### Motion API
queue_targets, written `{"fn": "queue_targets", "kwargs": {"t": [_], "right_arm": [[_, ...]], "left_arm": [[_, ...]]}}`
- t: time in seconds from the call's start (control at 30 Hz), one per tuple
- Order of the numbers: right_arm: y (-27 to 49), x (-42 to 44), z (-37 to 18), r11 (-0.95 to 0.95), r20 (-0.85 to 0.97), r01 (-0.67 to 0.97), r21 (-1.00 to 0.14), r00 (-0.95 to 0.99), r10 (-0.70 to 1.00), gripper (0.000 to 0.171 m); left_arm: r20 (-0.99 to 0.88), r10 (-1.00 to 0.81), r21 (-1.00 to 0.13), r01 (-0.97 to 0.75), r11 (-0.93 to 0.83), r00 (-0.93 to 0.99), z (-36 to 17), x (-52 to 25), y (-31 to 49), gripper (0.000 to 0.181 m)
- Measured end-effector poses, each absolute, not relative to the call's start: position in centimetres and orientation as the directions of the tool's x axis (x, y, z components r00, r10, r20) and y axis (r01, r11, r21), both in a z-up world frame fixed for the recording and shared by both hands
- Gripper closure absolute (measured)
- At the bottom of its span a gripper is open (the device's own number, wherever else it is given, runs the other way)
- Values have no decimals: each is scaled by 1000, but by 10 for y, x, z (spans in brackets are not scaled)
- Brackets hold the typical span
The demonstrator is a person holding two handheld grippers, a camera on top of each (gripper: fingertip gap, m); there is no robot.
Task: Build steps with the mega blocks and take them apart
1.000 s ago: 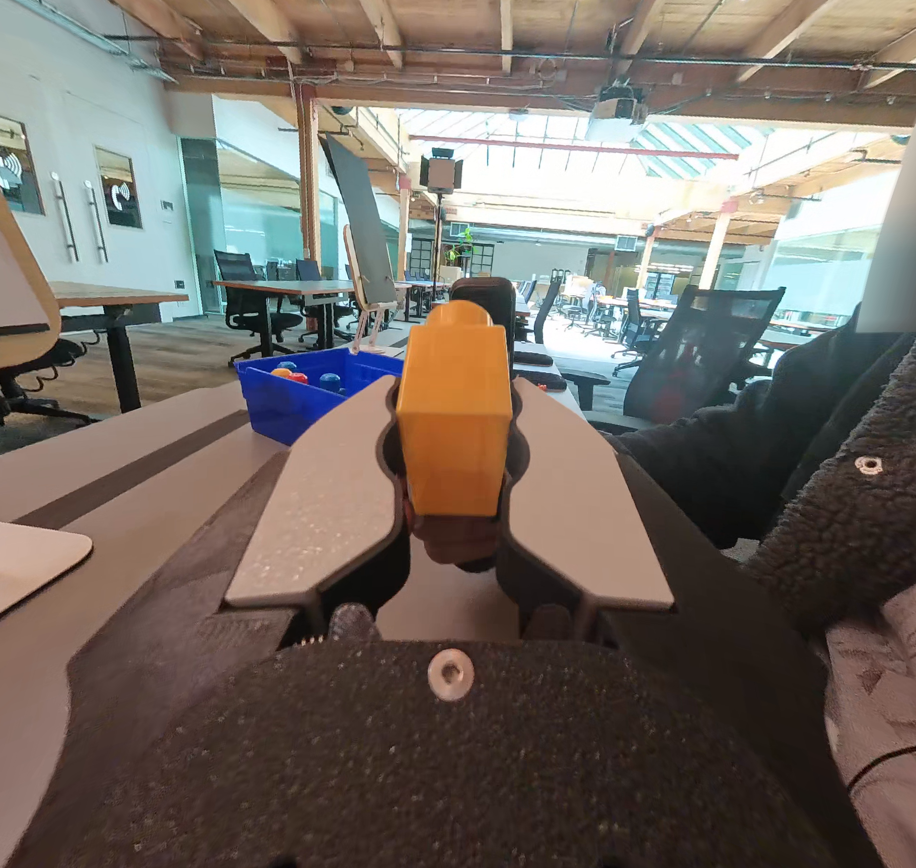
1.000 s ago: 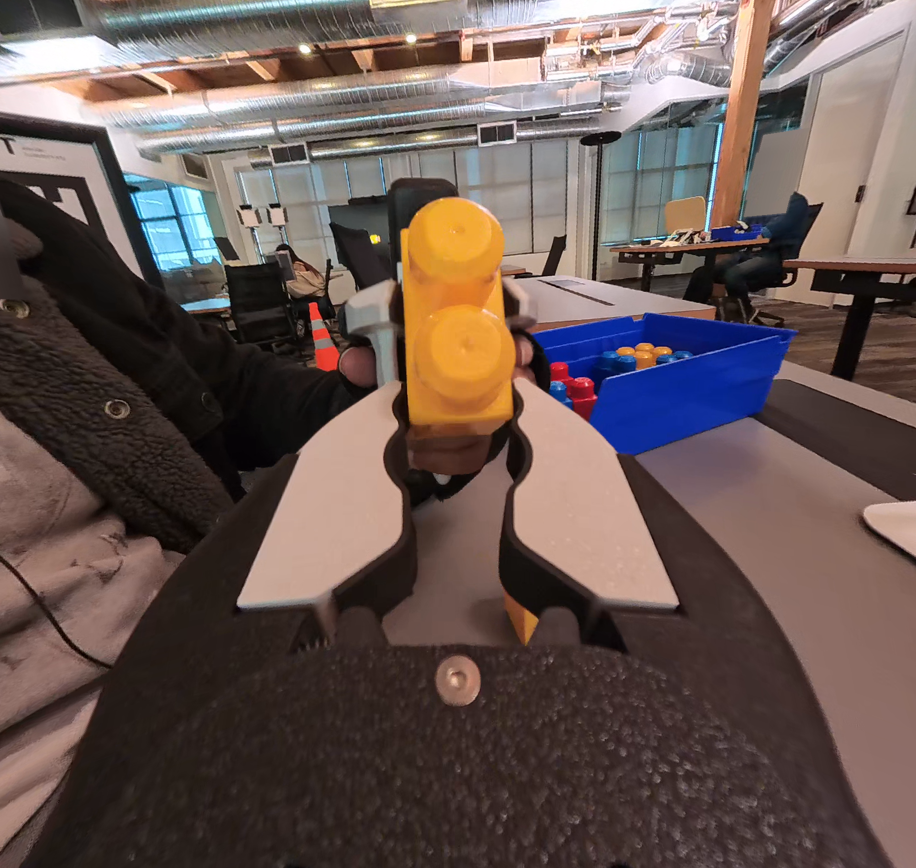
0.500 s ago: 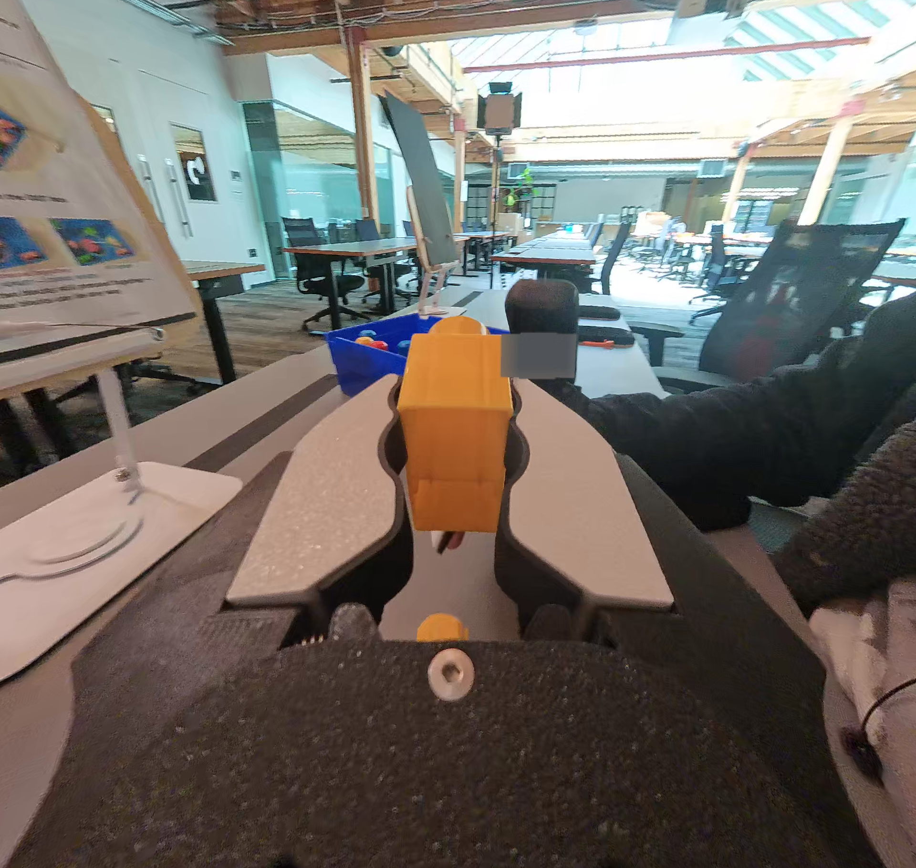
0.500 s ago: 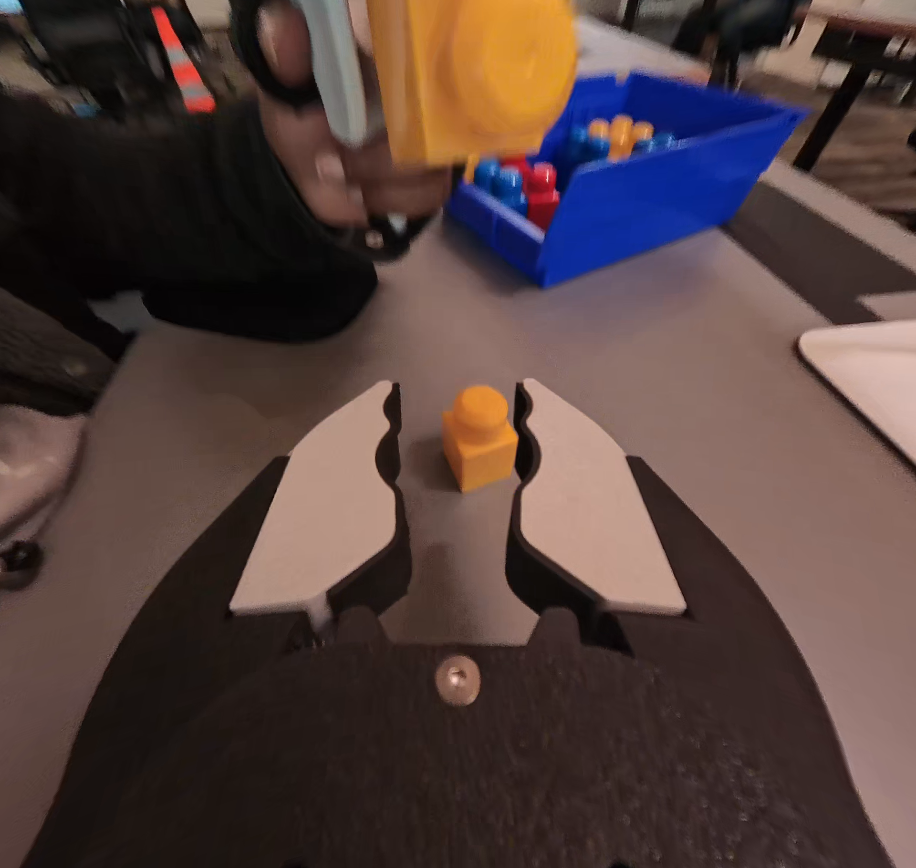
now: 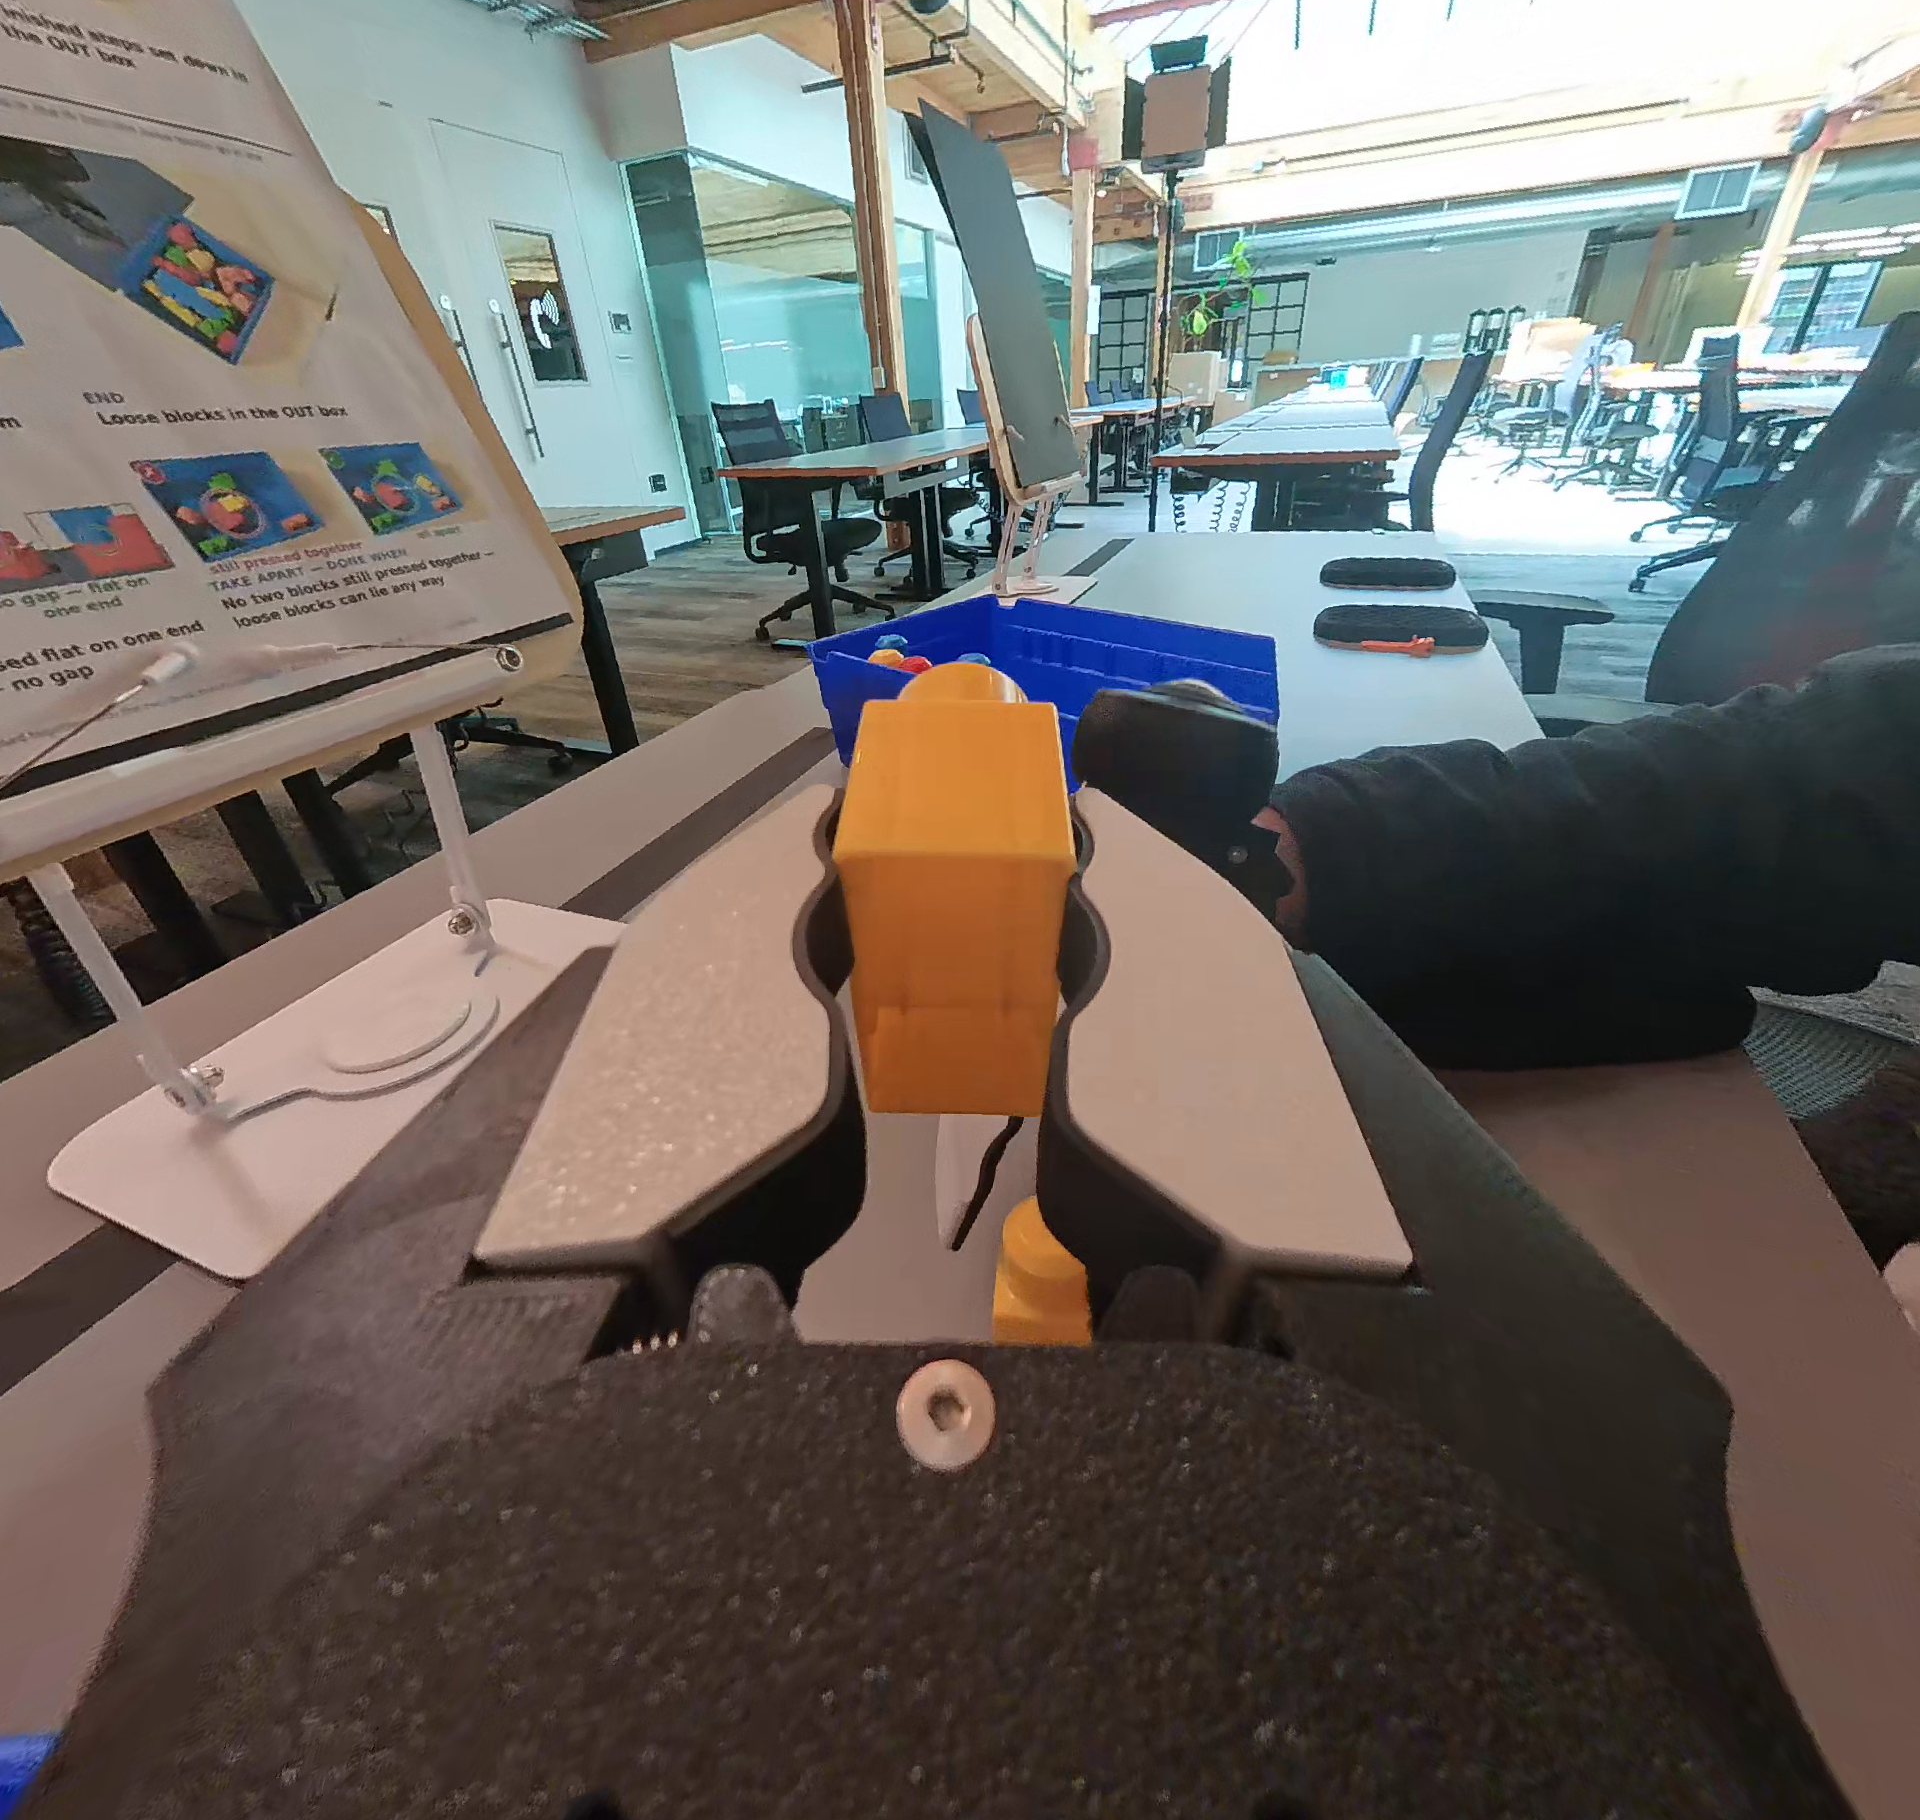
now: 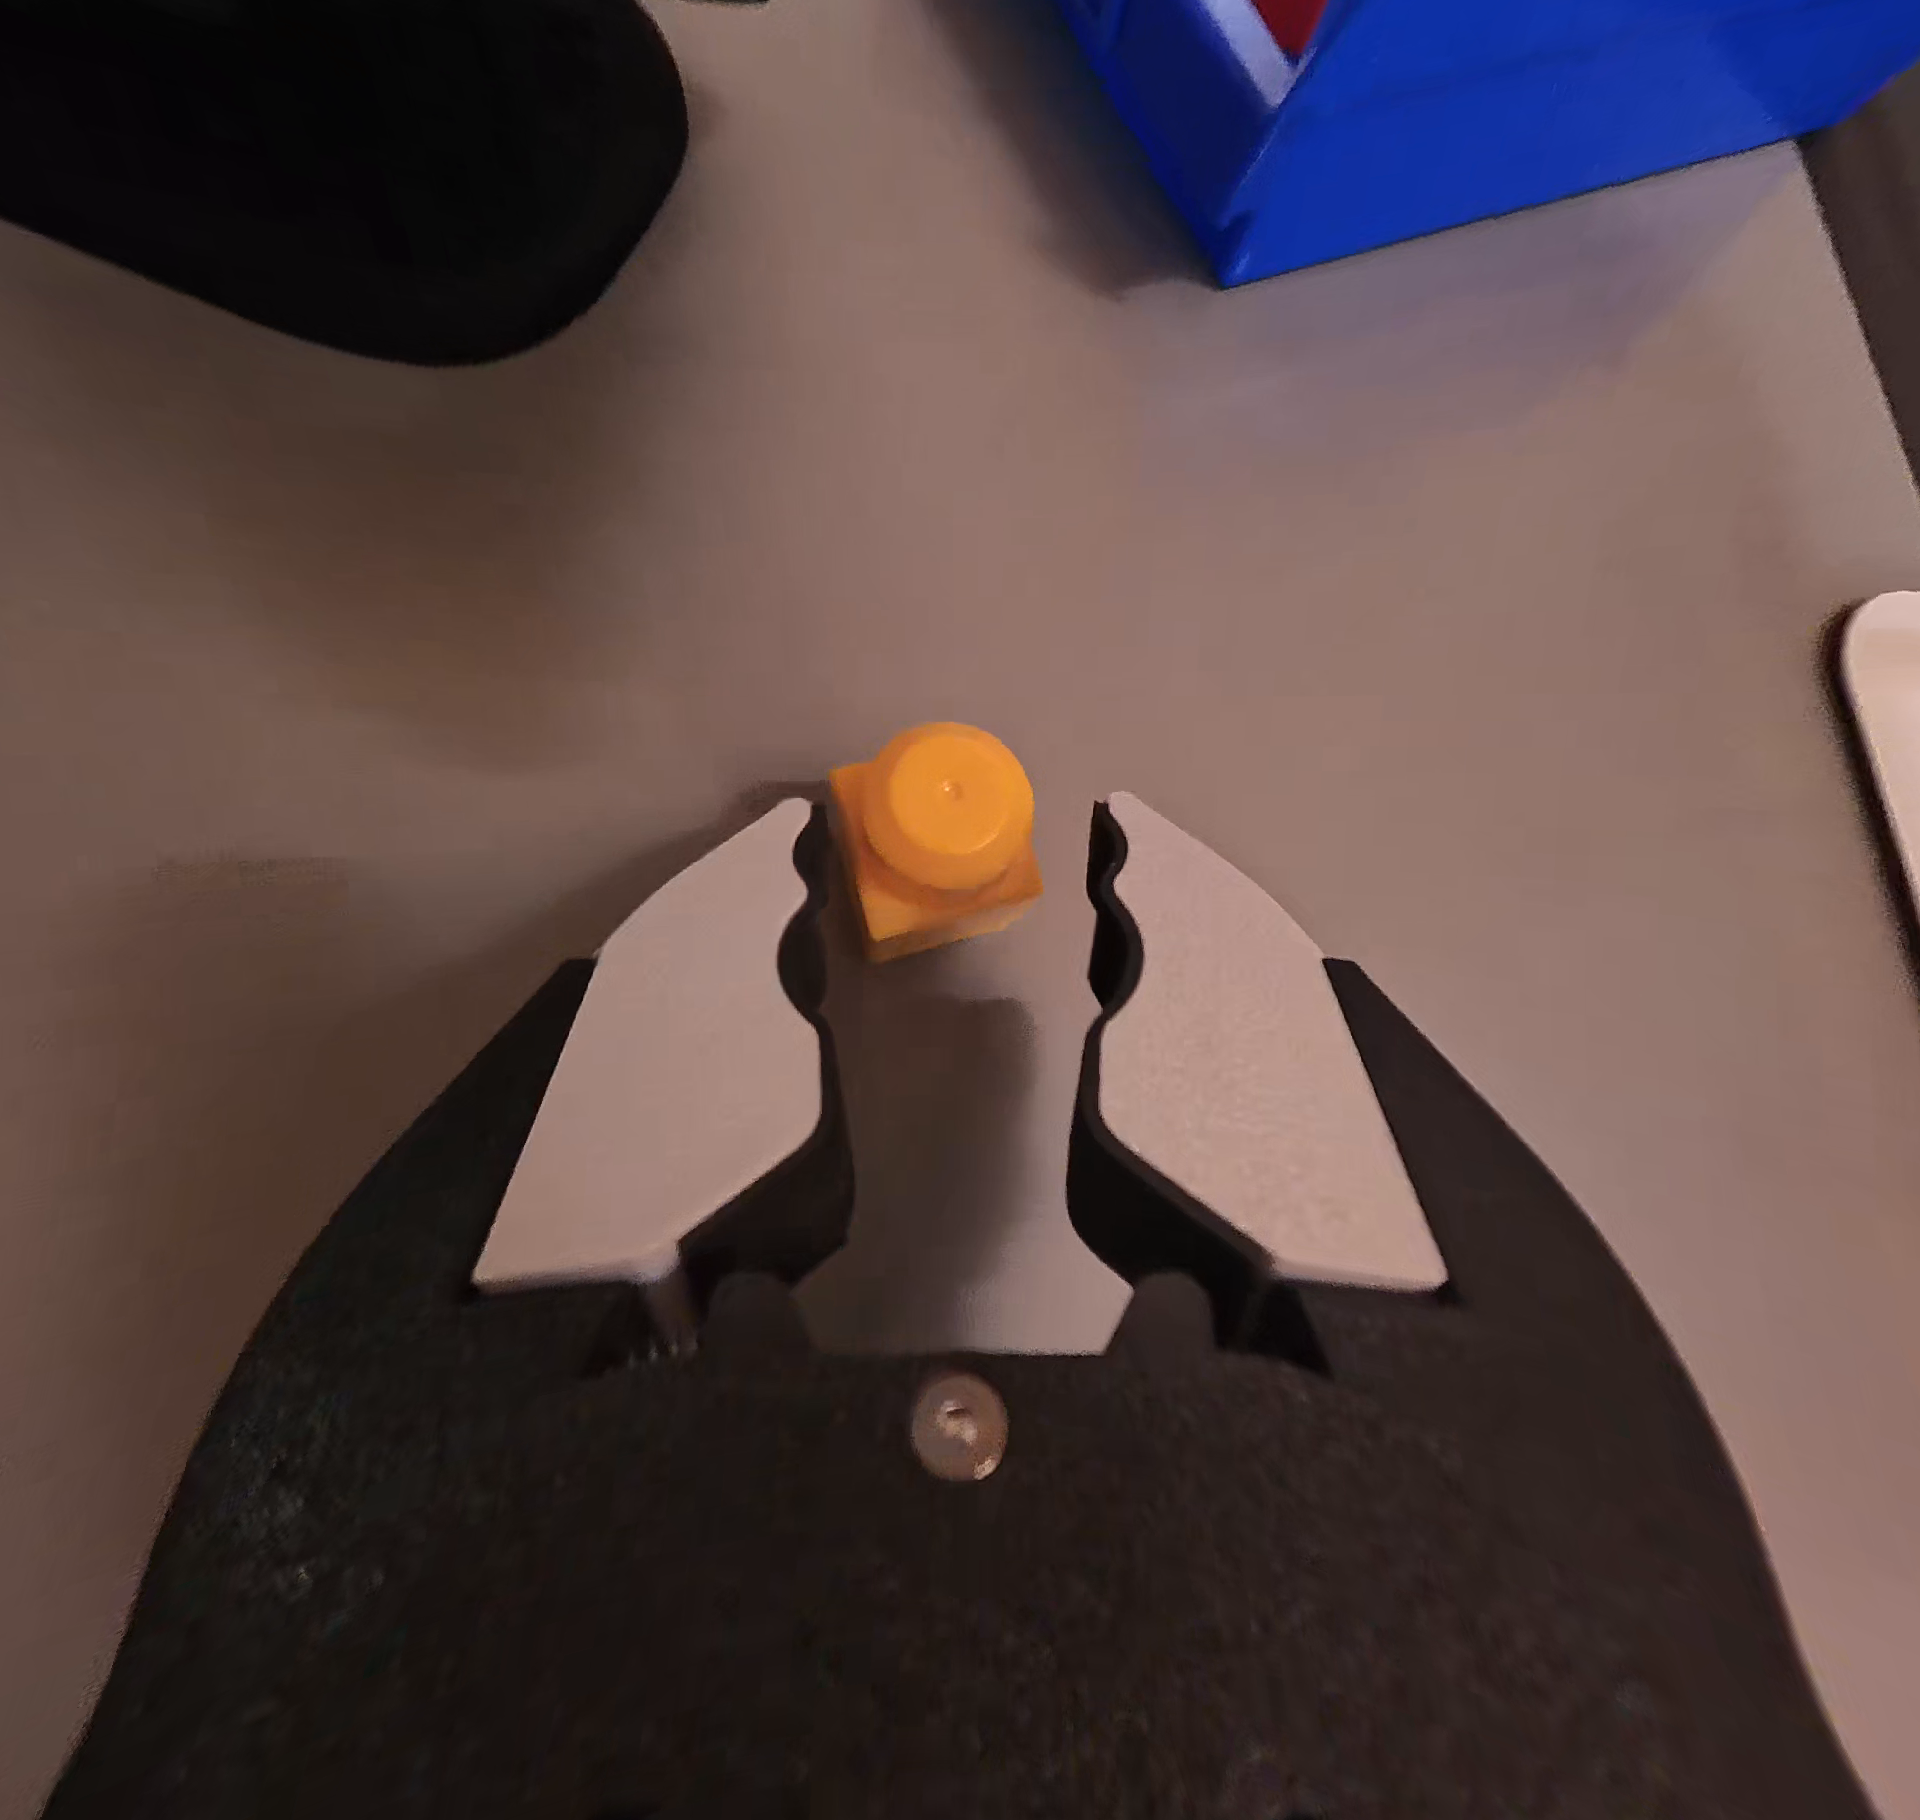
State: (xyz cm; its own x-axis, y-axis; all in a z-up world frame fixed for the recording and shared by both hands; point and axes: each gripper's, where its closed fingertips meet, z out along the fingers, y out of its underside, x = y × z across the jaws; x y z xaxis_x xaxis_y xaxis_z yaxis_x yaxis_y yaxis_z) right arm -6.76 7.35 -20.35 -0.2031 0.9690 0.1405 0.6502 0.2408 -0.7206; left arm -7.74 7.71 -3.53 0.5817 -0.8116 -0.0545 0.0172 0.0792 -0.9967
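between left tongs (image 5: 954, 923), clamped orange block (image 5: 956, 897)

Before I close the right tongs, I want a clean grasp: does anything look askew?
Yes: the small orange block stands on the table twisted relative to the open right tongs, nearer their left finger.

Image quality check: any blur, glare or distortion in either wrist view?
Left wrist view: sharp, skylight area blown out top right, wide-angle bending at edges; yellow two-stud block crisp. Right wrist view: dimmer, slightly motion-soft, small yellow block and blue bin blurred, soft shadows on the table.
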Motion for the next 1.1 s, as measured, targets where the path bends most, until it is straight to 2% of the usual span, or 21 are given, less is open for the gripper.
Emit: {"fn": "queue_targets", "kwargs": {"t": [0.07, 0.17, 0.33, 0.47, 0.6, 0.7, 0.83, 1.0, 1.1], "right_arm": [[73, -68, -210, 265, 146, 670, -693, -229, 962, 135], [74, -66, -210, 269, 152, 673, -688, -229, 962, 136], [81, -64, -186, 184, 105, 582, -792, -167, 980, 136], [89, -59, -144, 63, 22, 400, -914, -106, 994, 136], [95, -43, -90, -102, -114, 101, -990, -120, 986, 136], [100, -28, -57, -199, -182, -97, -975, -162, 970, 136], [105, -10, -28, -297, -238, -284, -912, -224, 945, 136], [104, 7, -8, -352, -240, -433, -830, -293, 926, 136], [101, 9, -8, -339, -215, -465, -818, -299, 930, 136]], "left_arm": [[-52, -812, -997, 13, 73, 581, -37, -78, 78, 143], [-51, -811, -998, 8, 69, 583, -39, -79, 79, 143], [-45, -809, -998, 12, 65, 587, -40, -80, 80, 143], [-21, -811, -997, 50, 61, 585, -38, -82, 80, 143], [14, -824, -996, 84, 41, 566, -37, -81, 79, 143], [39, -839, -994, 107, 23, 543, -37, -77, 77, 143], [63, -858, -993, 120, -2, 510, -38, -71, 73, 143], [82, -875, -993, 115, -30, 477, -43, -63, 70, 143], [90, -885, -993, 107, -46, 456, -46, -57, 68, 143]]}}
